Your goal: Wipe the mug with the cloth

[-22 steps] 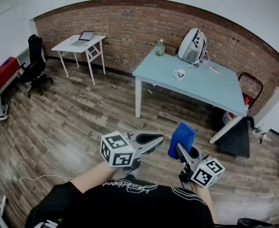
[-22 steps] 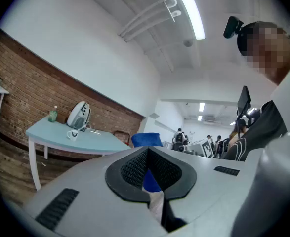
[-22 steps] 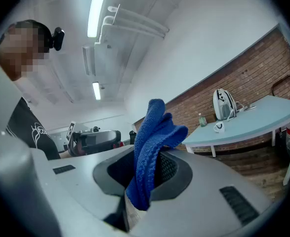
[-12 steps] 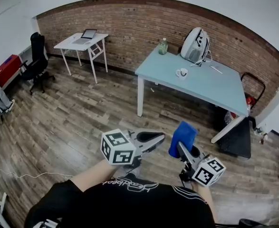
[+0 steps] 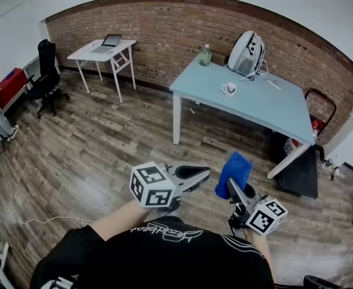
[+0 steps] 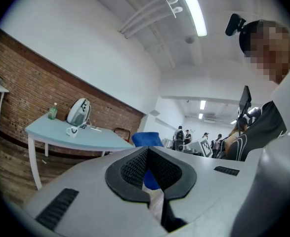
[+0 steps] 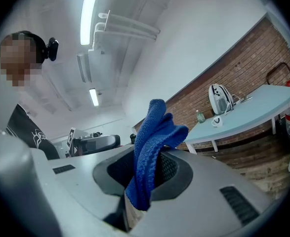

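A white mug (image 5: pixel 228 89) stands on the far pale-blue table (image 5: pixel 266 110), also seen small in the left gripper view as the mug (image 6: pixel 71 131) and in the right gripper view as the mug (image 7: pixel 216 122). My right gripper (image 5: pixel 231 185) is shut on a folded blue cloth (image 5: pixel 234 171), which sticks up between its jaws as the cloth (image 7: pixel 152 147). My left gripper (image 5: pixel 205 174) is shut and empty, held beside the right one. Both grippers are close to my body, well away from the table.
On the blue table also stand a green bottle (image 5: pixel 205 55), a grey-white backpack (image 5: pixel 246 52) and a pen (image 5: pixel 273 85). A white desk (image 5: pixel 98 53) with a laptop and a black office chair (image 5: pixel 45 77) stand at left. Wooden floor lies between me and the table.
The view has drifted slightly; both grippers sit a touch lower and to the right in the head view. The cloth stays held.
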Tool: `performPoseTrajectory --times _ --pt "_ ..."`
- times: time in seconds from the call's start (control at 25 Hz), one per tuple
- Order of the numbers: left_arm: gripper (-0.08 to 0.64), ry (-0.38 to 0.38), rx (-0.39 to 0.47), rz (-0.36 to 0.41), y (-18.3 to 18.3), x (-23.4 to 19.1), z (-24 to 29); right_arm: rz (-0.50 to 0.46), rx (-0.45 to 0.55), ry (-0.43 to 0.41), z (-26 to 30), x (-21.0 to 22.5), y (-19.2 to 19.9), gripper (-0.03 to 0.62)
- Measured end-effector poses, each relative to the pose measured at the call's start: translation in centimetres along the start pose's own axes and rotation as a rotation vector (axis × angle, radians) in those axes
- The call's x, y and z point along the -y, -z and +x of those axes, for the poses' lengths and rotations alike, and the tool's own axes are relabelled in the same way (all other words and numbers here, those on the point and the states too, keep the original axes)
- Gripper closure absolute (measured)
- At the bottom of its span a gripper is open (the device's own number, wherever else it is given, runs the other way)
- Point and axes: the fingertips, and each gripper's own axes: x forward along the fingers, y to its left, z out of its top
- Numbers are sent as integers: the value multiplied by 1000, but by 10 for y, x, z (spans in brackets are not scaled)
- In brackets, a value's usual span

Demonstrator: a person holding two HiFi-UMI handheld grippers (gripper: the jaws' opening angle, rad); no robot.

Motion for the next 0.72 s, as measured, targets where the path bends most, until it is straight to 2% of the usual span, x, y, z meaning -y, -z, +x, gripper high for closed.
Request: performPoseTrajectory --times 0.16,0.4,0.56,0.72 --pt "552 -13 -9 6 4 -18 7 8 -4 16 7 17 1 531" --pt "552 -18 5 -32 3 -72 14 19 -23 29 48 52 3 531" --pt "552 -23 17 -77 1 -140 32 27 -51 44 96 98 2 531" --pt "552 -15 3 -131 -9 -233 60 67 -51 81 162 163 -7 531"
